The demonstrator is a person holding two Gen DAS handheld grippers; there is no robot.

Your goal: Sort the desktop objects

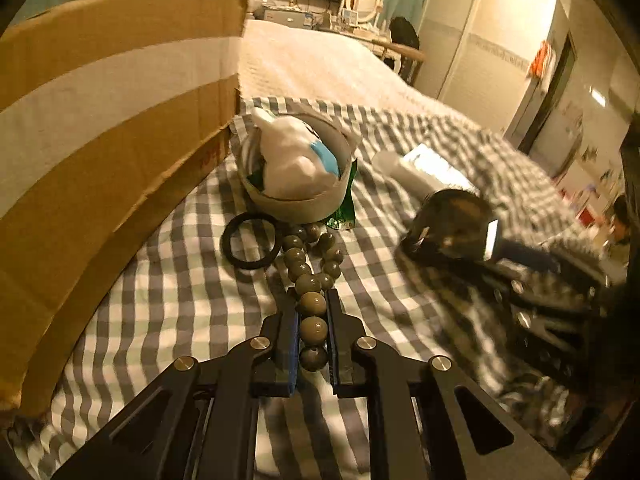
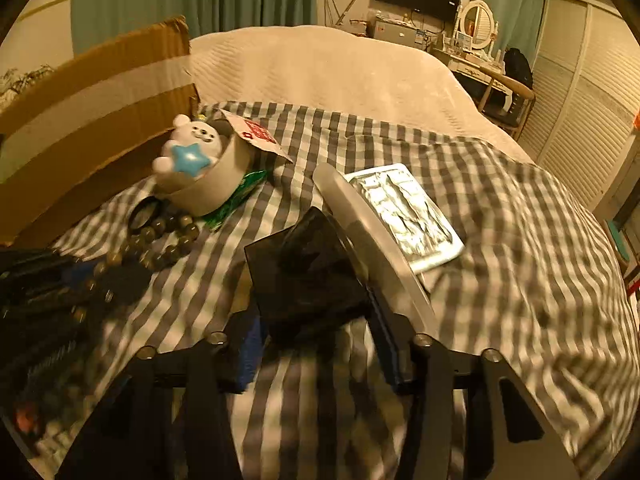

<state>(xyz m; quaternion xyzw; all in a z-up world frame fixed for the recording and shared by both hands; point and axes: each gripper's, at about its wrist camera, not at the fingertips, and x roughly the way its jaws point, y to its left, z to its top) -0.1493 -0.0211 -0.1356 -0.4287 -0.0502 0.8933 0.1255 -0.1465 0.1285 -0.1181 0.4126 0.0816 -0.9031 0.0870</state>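
My left gripper [image 1: 312, 300] is shut on a string of olive-brown beads [image 1: 313, 304], also seen in the right wrist view [image 2: 168, 236]; the rest of the string trails forward on the checked cloth [image 1: 160, 300]. My right gripper [image 2: 316, 312] is shut on a dark glossy box [image 2: 308, 272], held just above the cloth; it also shows in the left wrist view [image 1: 452, 220]. A grey round bowl [image 1: 294, 200] holds a white plush toy [image 1: 296, 160] with a blue star [image 2: 190, 158]. A black ring [image 1: 250, 244] lies beside the beads.
A large cardboard box [image 1: 104, 120] stands along the left. A green wrapper [image 1: 344, 200] lies under the bowl. A pale tube [image 2: 360, 224] and a silver blister pack in a tray [image 2: 404, 208] lie on the right. A white bedspread [image 2: 320, 72] lies behind.
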